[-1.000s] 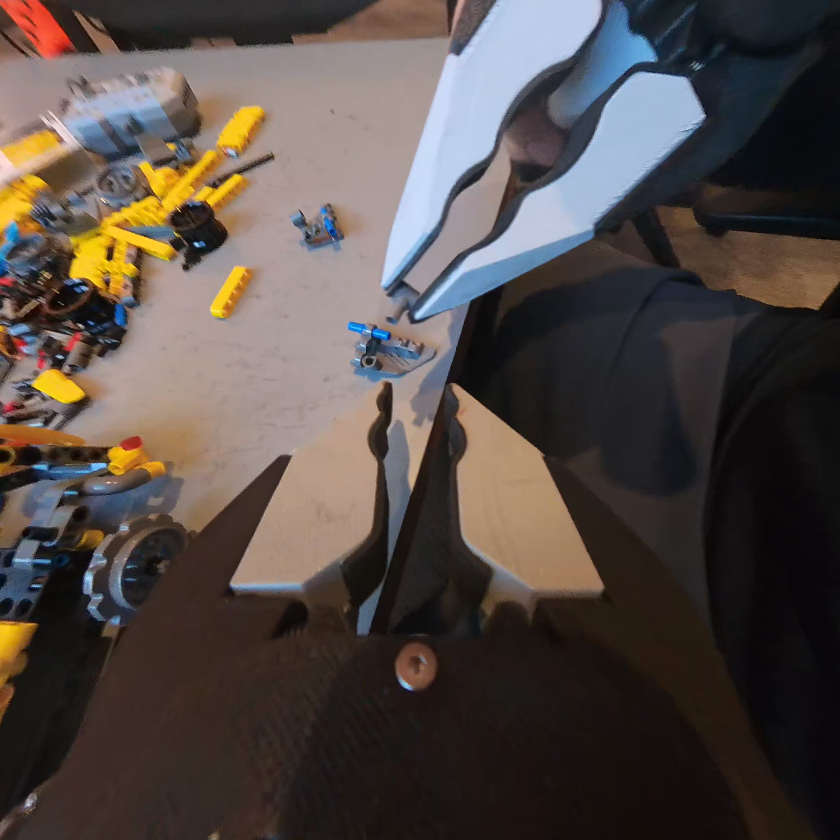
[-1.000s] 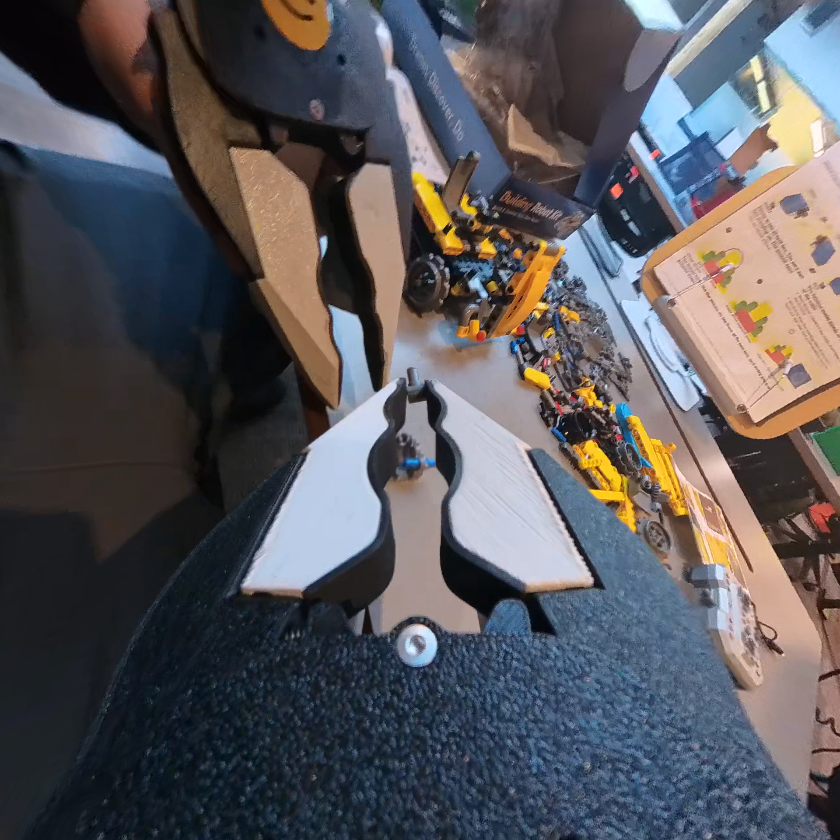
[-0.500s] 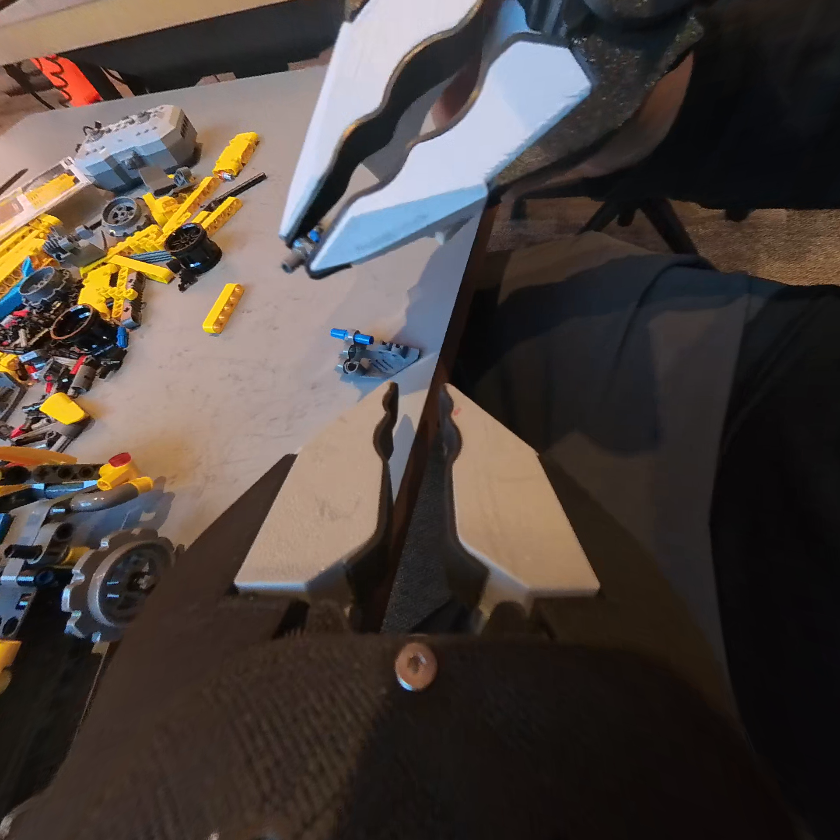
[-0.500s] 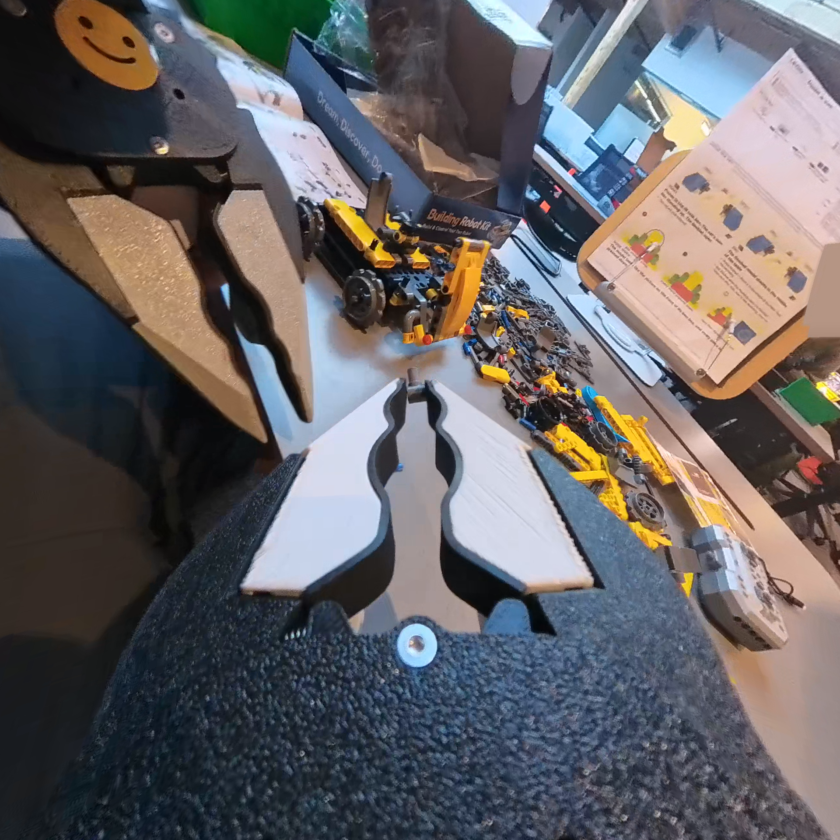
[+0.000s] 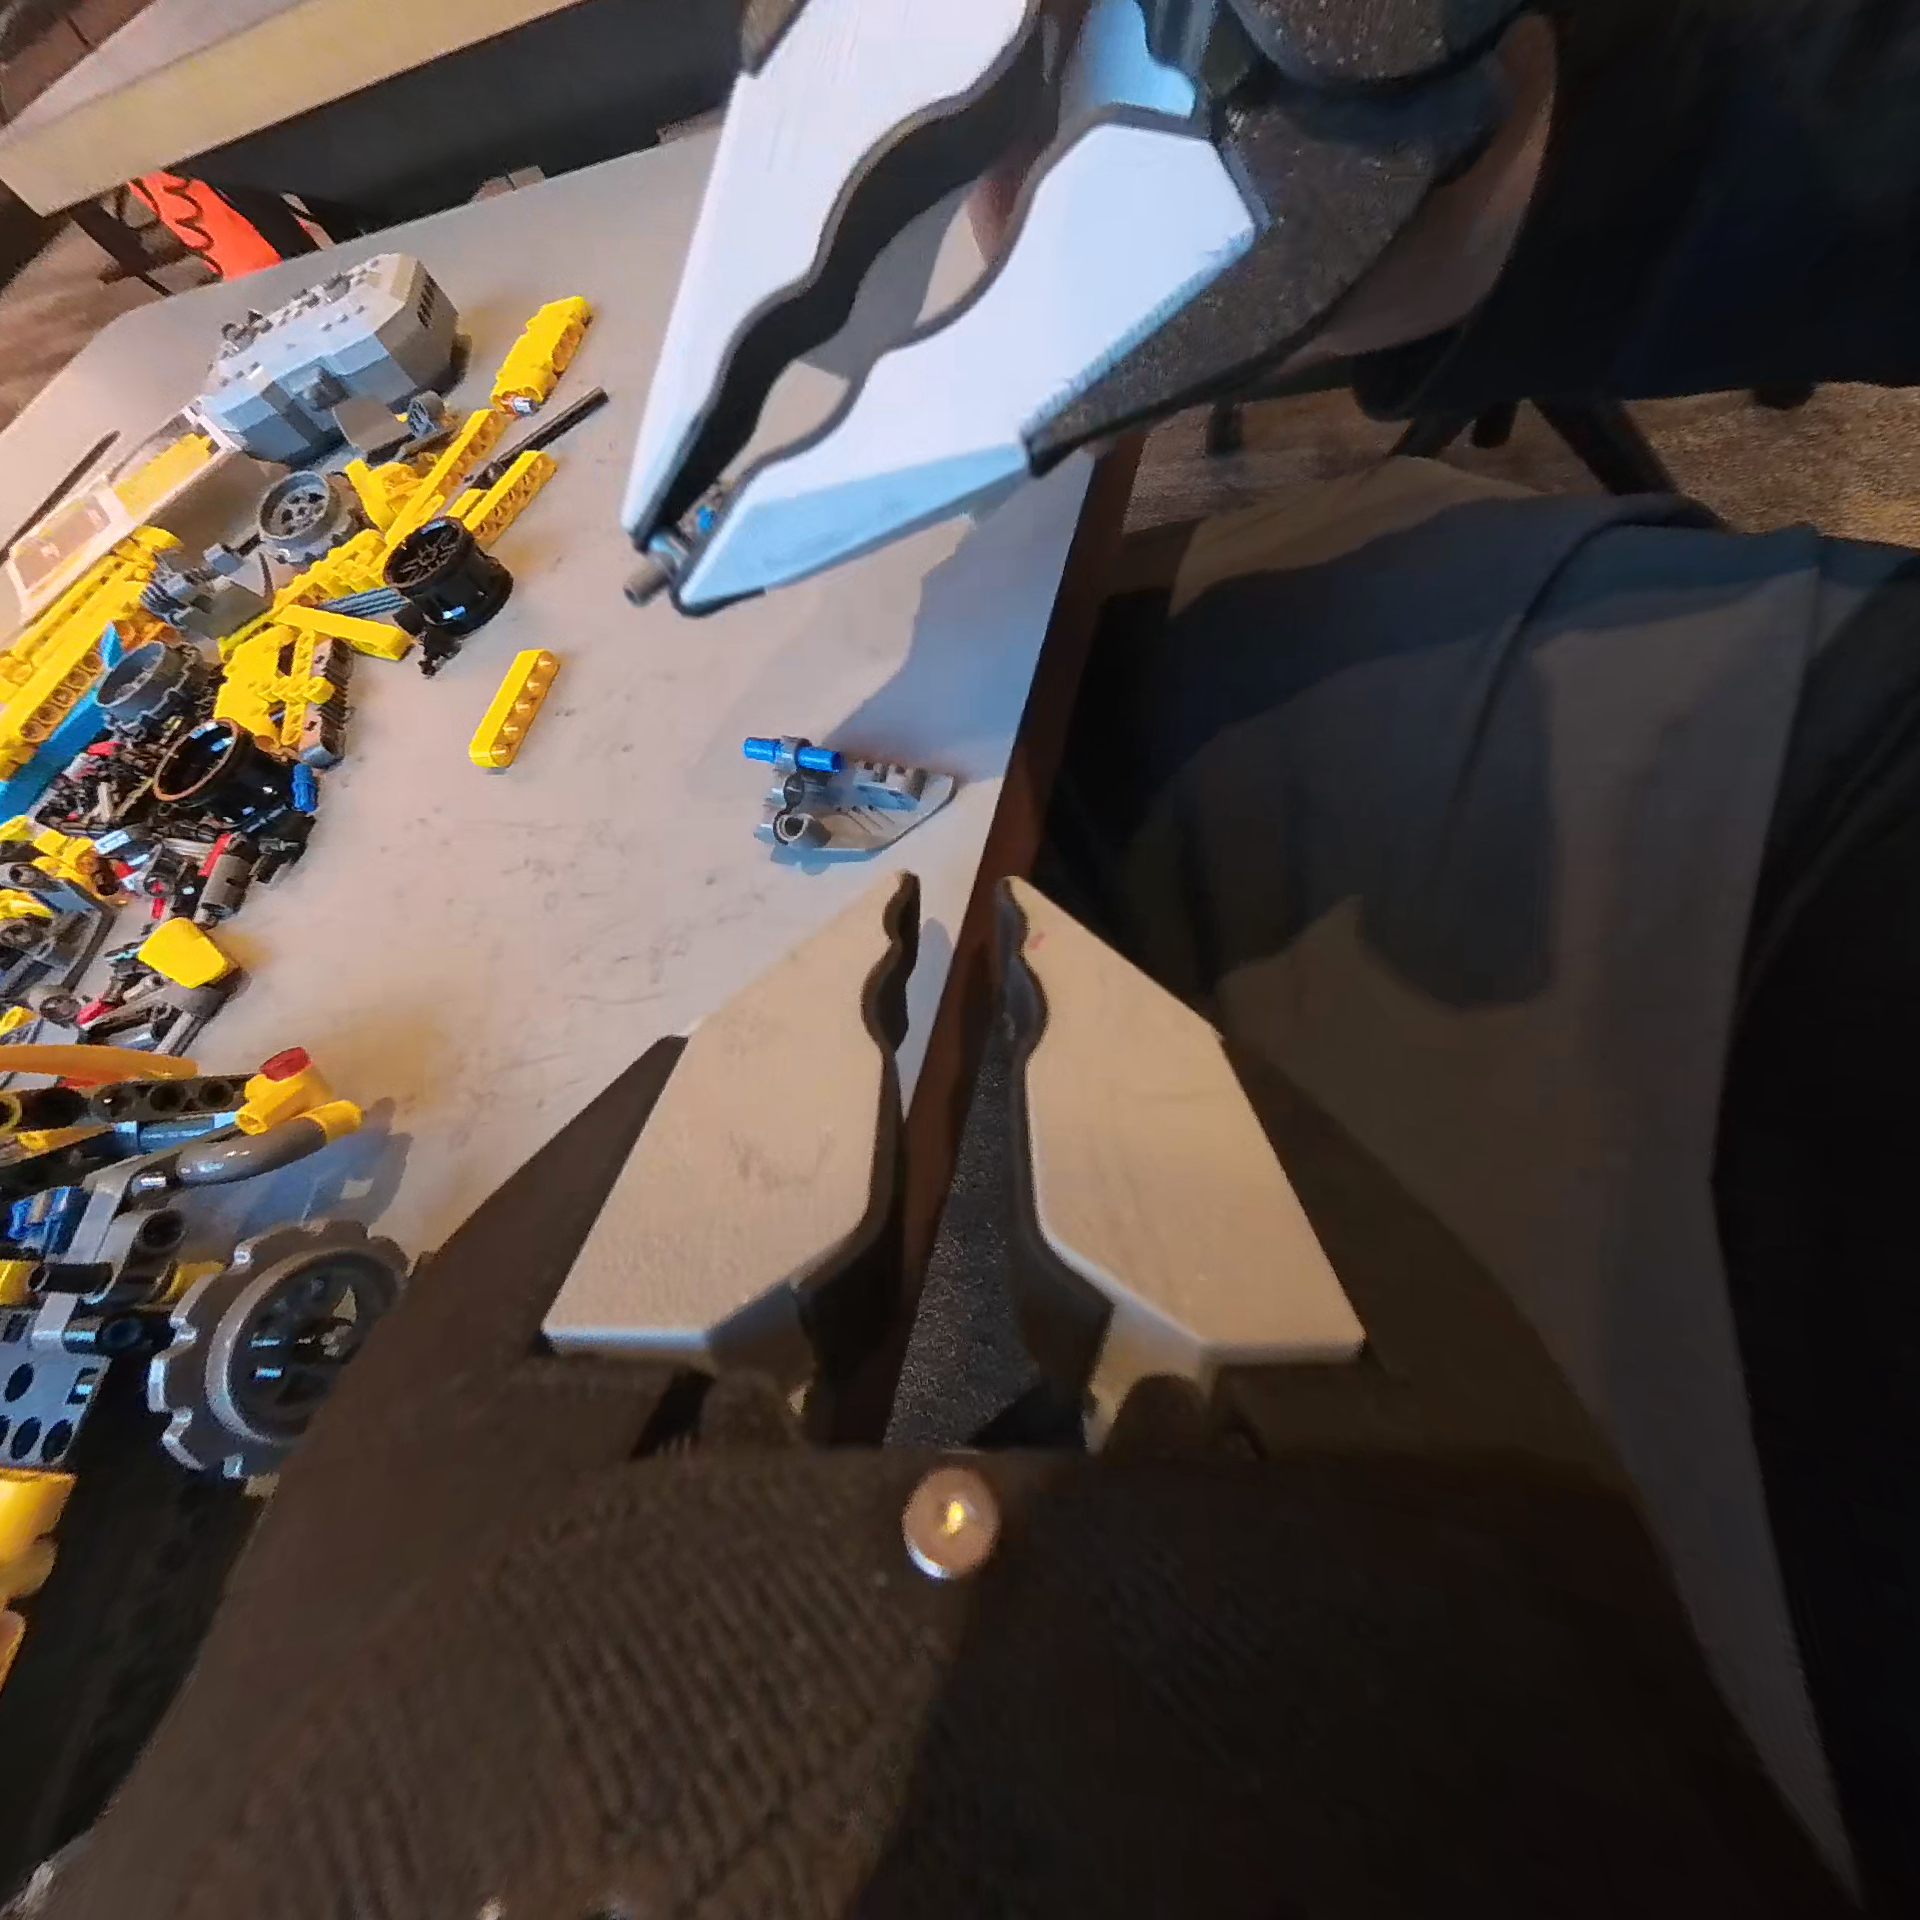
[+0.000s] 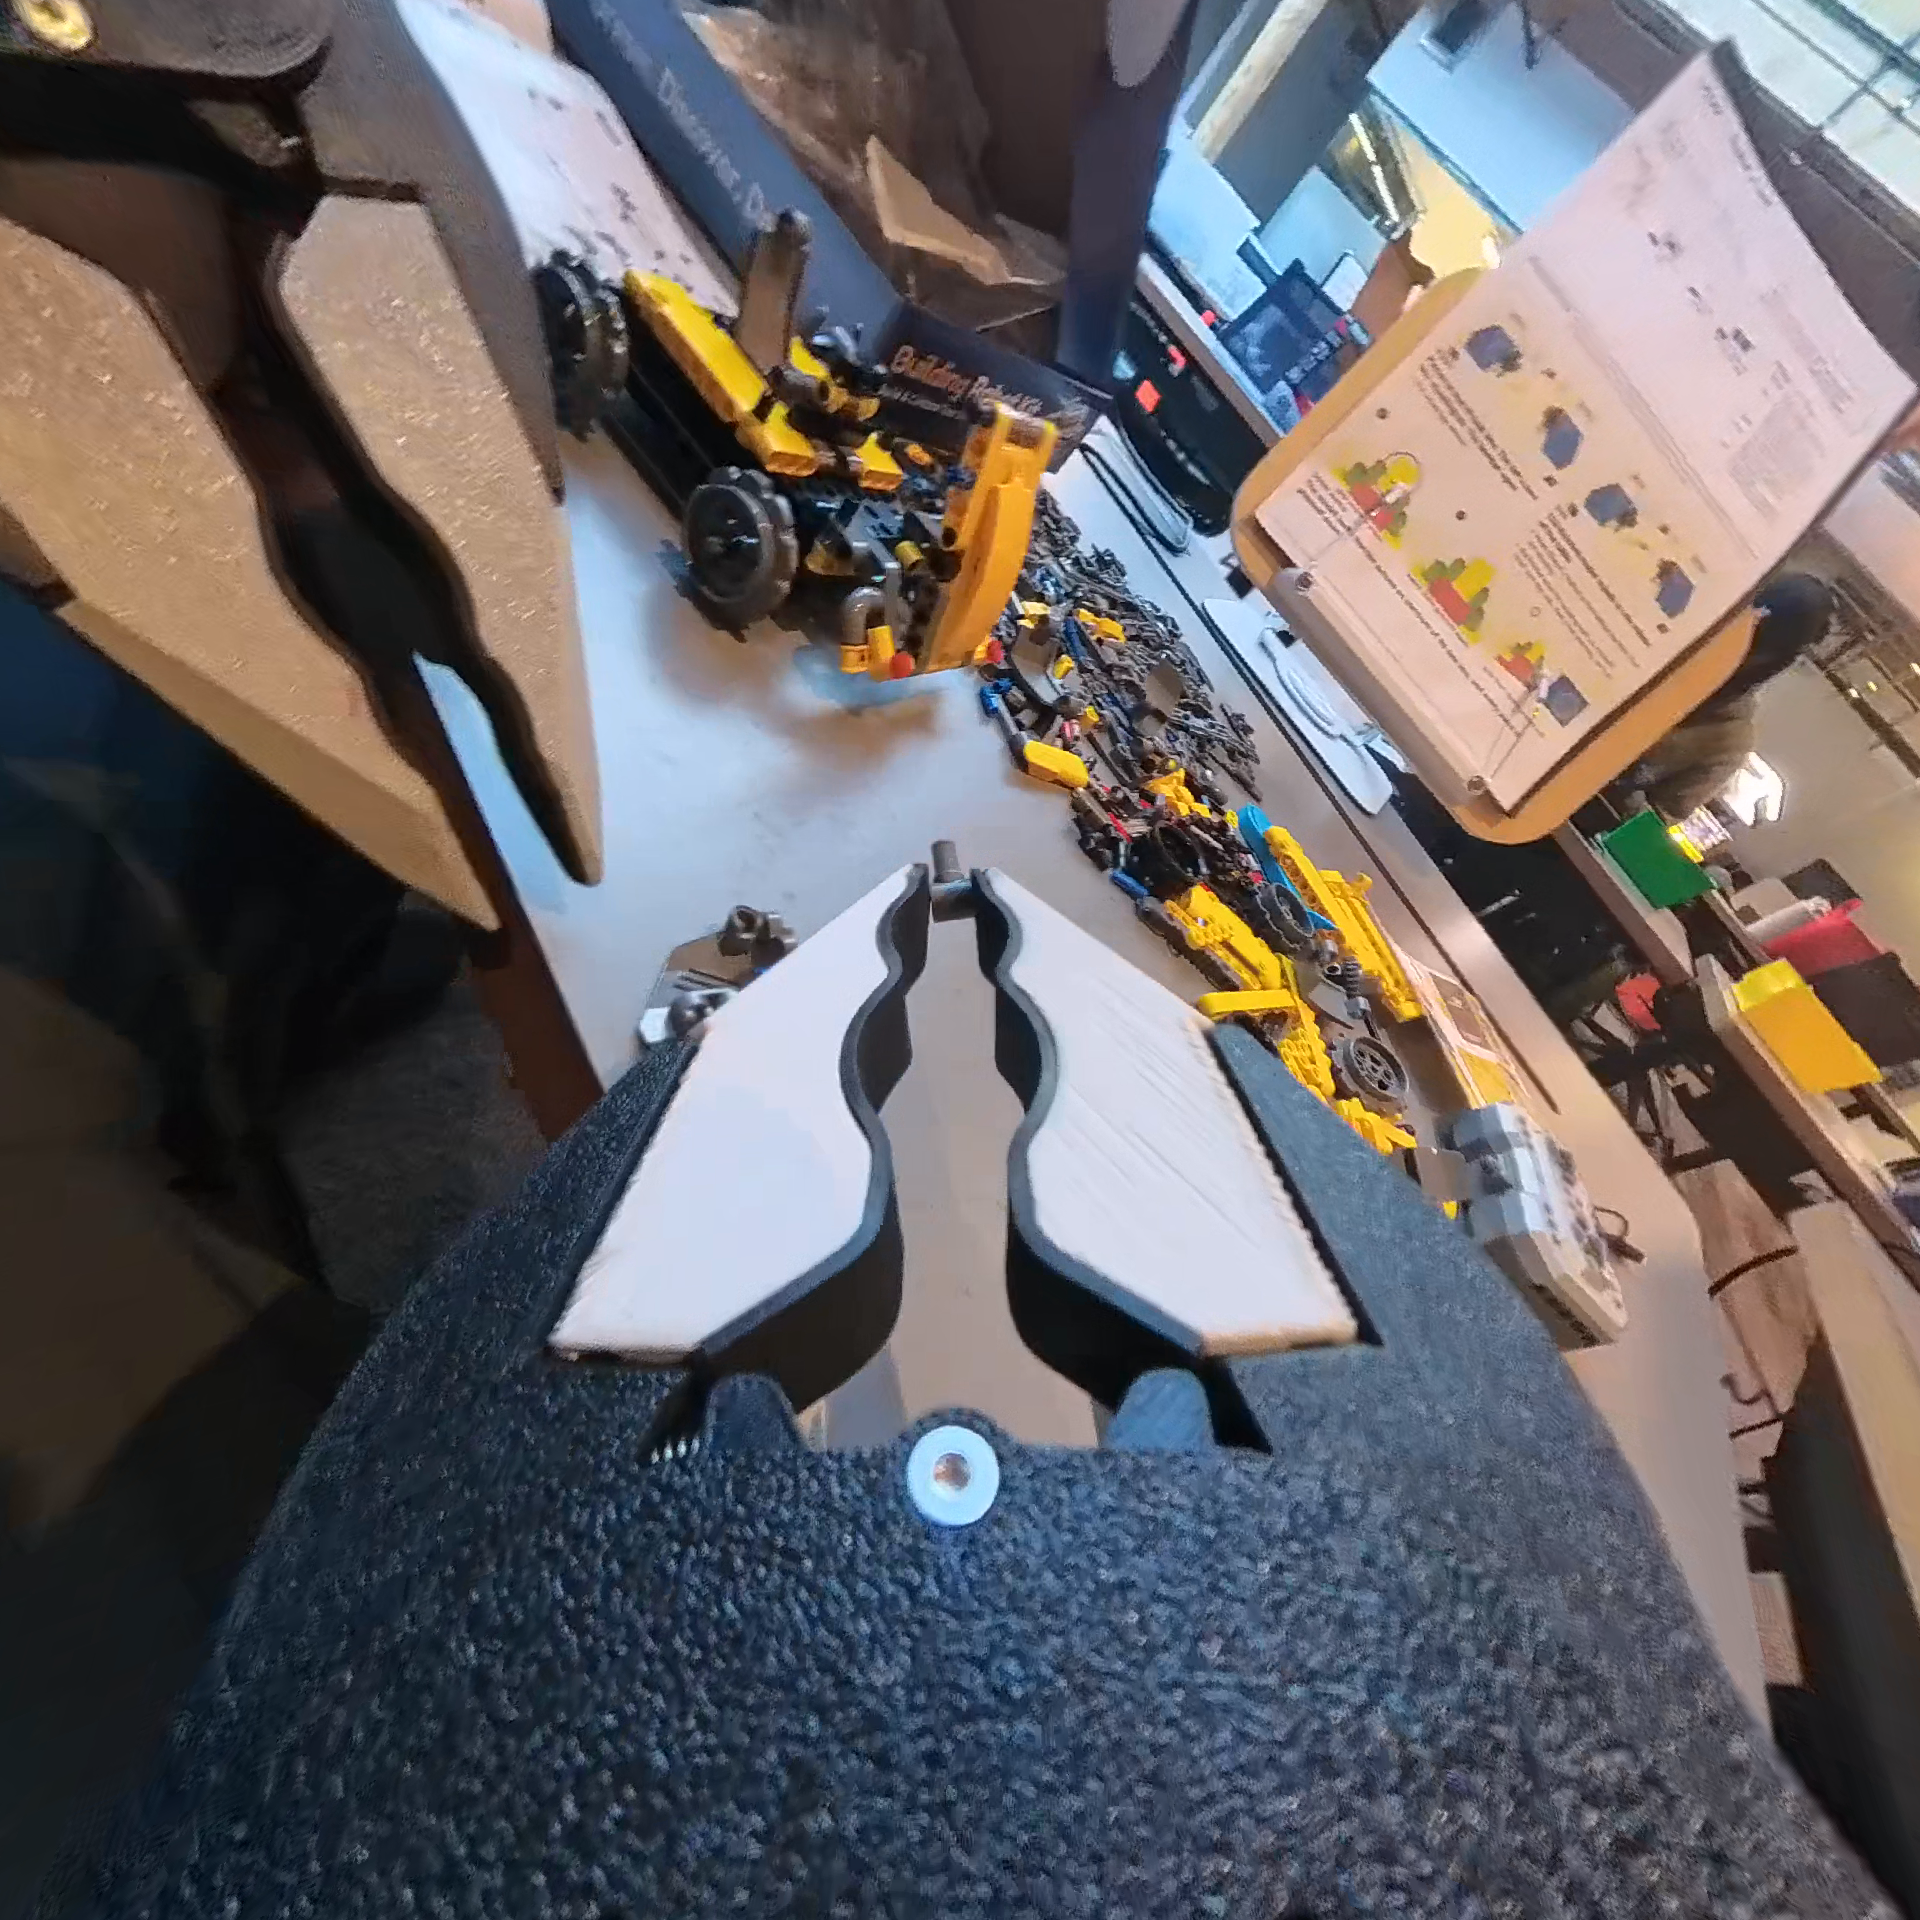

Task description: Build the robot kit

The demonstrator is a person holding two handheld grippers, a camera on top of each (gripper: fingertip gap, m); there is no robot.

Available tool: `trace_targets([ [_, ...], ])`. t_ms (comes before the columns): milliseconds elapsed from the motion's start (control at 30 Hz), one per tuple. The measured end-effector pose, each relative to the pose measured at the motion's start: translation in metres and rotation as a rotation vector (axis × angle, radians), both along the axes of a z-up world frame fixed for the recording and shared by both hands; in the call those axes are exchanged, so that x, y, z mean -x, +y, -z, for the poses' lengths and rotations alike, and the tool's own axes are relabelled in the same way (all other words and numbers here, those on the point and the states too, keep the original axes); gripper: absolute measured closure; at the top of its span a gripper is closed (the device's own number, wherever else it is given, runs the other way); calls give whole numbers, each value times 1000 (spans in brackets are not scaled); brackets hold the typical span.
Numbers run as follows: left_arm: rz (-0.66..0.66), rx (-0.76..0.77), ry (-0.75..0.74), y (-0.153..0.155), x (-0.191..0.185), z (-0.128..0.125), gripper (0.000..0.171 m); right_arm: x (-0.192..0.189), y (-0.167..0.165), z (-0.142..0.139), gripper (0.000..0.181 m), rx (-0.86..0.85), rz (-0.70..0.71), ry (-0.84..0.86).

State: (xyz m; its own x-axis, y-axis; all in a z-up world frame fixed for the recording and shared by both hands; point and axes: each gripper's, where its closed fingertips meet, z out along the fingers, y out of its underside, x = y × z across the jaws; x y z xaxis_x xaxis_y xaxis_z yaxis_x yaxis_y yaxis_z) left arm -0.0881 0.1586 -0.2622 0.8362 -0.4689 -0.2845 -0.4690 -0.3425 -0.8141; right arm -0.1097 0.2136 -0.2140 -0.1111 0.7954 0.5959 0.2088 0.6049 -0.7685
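Note:
My right gripper (image 6: 952,878) is shut on a small grey pin (image 6: 948,871) that sticks out past its tips, held above the grey table (image 6: 748,790). In the left wrist view the right gripper (image 5: 673,578) hangs over the table with the pin (image 5: 642,588) and a bit of blue showing between its tips. A grey panel piece with a blue pin (image 5: 854,800) lies near the table edge, also seen beside my right fingers (image 6: 698,982). My left gripper (image 5: 956,888) is open and empty, over the table edge just short of that piece. It shows at upper left in the right wrist view (image 6: 535,894).
A yellow and black tracked model (image 6: 862,520) stands on the table, near my left gripper (image 5: 208,1247). Loose yellow, black and grey parts (image 5: 229,665) spread beyond, with a grey block (image 5: 332,353) and a lone yellow beam (image 5: 514,707). An instruction sheet on a board (image 6: 1558,416) stands behind. A person's lap (image 5: 1455,883) is right of the edge. About 8 centimeters separates my left fingertips from my right.
The right gripper, still holding the pin, has lifted and swung from the table edge inward over the table. The left gripper has hardly moved and stays open.

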Motion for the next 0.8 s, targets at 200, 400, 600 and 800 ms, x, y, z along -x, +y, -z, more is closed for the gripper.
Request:
trace_targets([
  [200,-5,-3,-11,0,3,-1,159,1,0,0,173,19,-4,-6],
  [400,-3,-5,-8,0,1,-1,159,-1,1,-5,173,98,-25,11],
  [600,1,-10,5,1,-1,0,160,-2,-3,-3,173,93,-48,2],
  [800,-12,-18,-7,1,3,-3,160,-3,-6,-4,173,98,-71,8],
])
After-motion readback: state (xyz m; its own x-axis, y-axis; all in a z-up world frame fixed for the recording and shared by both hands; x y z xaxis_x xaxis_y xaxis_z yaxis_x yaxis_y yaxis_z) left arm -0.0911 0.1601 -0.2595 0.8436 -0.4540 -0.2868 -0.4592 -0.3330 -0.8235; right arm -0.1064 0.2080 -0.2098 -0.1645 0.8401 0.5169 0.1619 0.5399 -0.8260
